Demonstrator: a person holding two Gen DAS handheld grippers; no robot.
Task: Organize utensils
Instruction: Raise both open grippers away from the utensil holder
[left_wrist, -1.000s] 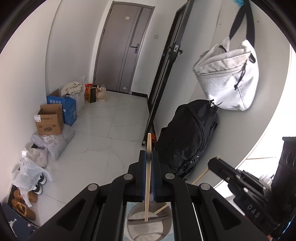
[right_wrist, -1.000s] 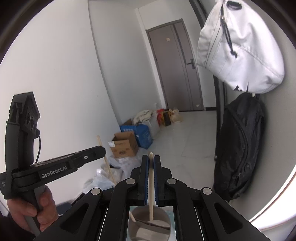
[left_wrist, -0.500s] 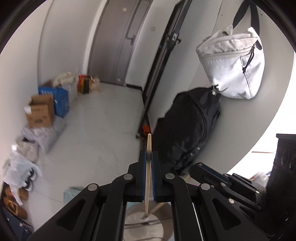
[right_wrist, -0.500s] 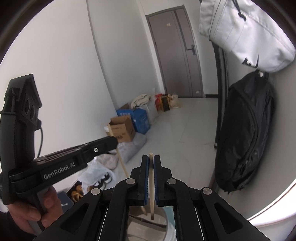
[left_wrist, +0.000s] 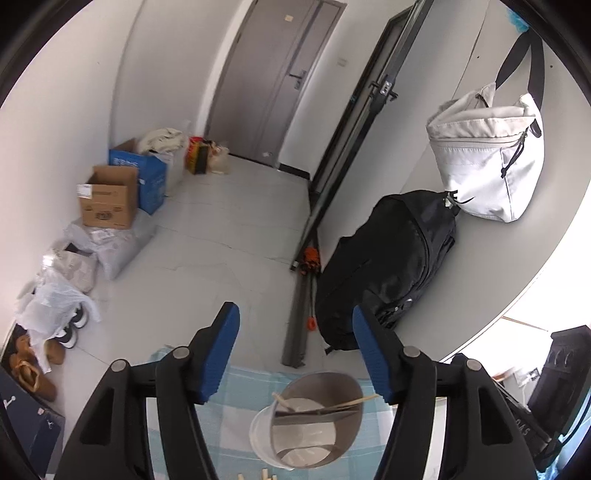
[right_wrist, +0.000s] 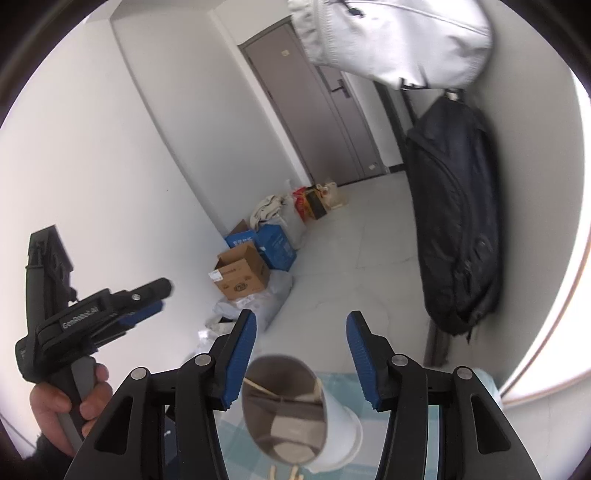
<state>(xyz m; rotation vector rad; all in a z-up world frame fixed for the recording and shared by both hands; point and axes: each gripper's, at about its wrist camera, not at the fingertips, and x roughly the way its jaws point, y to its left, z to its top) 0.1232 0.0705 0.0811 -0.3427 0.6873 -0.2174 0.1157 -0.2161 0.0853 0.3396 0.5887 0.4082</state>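
While both claws stood open and empty | left gripper (left_wrist: 295, 354), right gripper (right_wrist: 301, 354) | white cylindrical utensil cup (left_wrist: 306, 424) sat low-centre just below both; thin wooden chopsticks (left_wrist: 347, 403) leaned inside | loose sticks (right_wrist: 284, 472) lay at bottom edge, neither claw clearly nearer.

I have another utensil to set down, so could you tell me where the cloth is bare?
Bare checked cloth lies left of the white cup, under the left gripper's fingers. Crowded: the cup's near side, where stick ends lie.
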